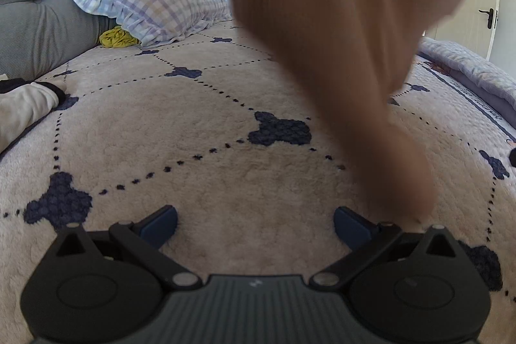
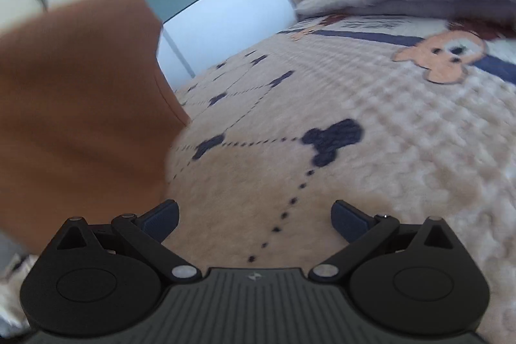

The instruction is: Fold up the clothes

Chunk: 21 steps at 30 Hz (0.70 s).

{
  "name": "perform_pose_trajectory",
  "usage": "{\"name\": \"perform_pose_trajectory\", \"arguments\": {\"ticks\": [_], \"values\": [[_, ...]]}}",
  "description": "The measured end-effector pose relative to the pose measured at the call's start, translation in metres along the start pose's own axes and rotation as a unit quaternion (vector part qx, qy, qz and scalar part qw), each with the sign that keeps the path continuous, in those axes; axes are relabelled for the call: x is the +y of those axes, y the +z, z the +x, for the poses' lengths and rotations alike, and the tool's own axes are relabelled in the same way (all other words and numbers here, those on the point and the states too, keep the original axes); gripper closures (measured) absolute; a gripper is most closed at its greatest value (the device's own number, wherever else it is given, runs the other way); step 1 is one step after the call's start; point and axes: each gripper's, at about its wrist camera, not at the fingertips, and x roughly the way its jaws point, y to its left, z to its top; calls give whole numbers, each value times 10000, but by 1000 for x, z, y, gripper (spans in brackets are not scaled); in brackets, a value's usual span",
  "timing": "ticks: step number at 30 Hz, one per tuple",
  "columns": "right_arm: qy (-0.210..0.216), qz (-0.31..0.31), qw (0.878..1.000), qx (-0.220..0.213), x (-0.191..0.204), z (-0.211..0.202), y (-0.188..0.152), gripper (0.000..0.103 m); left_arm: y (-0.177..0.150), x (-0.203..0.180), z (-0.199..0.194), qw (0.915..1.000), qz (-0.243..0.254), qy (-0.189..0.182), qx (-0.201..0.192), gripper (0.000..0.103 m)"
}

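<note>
Your left gripper [image 1: 254, 226] has its fingers spread wide, nothing between them, and so does your right gripper [image 2: 254, 221]. The brown garment [image 1: 322, 21] hangs blurred in the air above the bed cover [image 1: 193, 150]: up and right of your left fingers, up and left of your right ones. It looks a soft, light, ribbed knit that will drape and sag, so take it by an edge or corner. Both grippers sit low, aimed forward across the bed; the right one is tilted.
</note>
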Motion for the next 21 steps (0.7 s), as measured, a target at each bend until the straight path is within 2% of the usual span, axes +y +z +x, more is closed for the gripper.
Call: {"name": "perform_pose_trajectory", "arguments": {"ticks": [3, 7, 14, 17, 21], "values": [[85, 681, 9975, -167, -30, -10, 7, 0, 0, -1, 0, 10000, 24, 18, 10, 0], [-219, -259, 9993, 131, 4, 1, -2, 0, 0, 0, 0, 10000, 6, 3, 2, 0], [-153, -1455, 9878, 540, 40, 19, -15, 0, -1, 0, 0, 10000, 14, 11, 4, 0], [-86, -1514, 9860, 689, 45, 34, -7, 0, -1, 1, 1, 10000, 2, -1, 3, 0], [46, -1186, 9903, 725, 45, 48, 3, 0, -1, 1, 1, 10000, 2, -1, -9, 0]]}}
